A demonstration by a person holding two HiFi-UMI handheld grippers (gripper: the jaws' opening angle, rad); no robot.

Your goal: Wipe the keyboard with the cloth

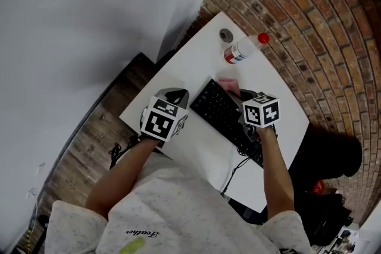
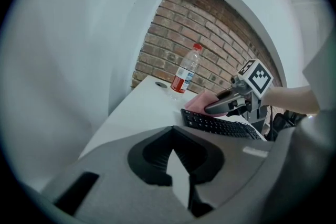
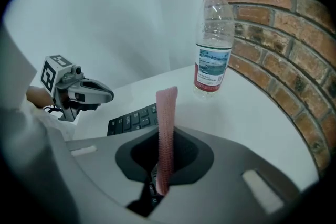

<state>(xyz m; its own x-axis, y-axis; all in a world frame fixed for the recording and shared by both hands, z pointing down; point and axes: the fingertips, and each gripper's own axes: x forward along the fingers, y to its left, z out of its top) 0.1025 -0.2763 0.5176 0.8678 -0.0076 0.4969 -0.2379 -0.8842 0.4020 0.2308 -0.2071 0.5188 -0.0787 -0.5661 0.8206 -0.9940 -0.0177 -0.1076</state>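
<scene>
A black keyboard (image 1: 221,113) lies diagonally on the white table (image 1: 196,65). My right gripper (image 1: 239,92) is over the keyboard's far end, shut on a pink cloth (image 1: 228,85). In the right gripper view the cloth (image 3: 167,113) stands edge-on between the jaws (image 3: 165,136), with the keyboard (image 3: 131,120) just behind. My left gripper (image 1: 177,93) hovers left of the keyboard, over bare table. Its jaws (image 2: 174,136) are together and hold nothing. From the left gripper view I see the right gripper (image 2: 211,108), the cloth (image 2: 195,102) and the keyboard (image 2: 220,124).
A clear water bottle (image 1: 243,49) with a red cap stands at the table's far end near the brick wall (image 1: 309,15). A small grey disc (image 1: 225,34) lies beside it. A cable (image 1: 235,169) runs off the keyboard's near end. The table's left edge (image 1: 140,98) drops to wooden floor.
</scene>
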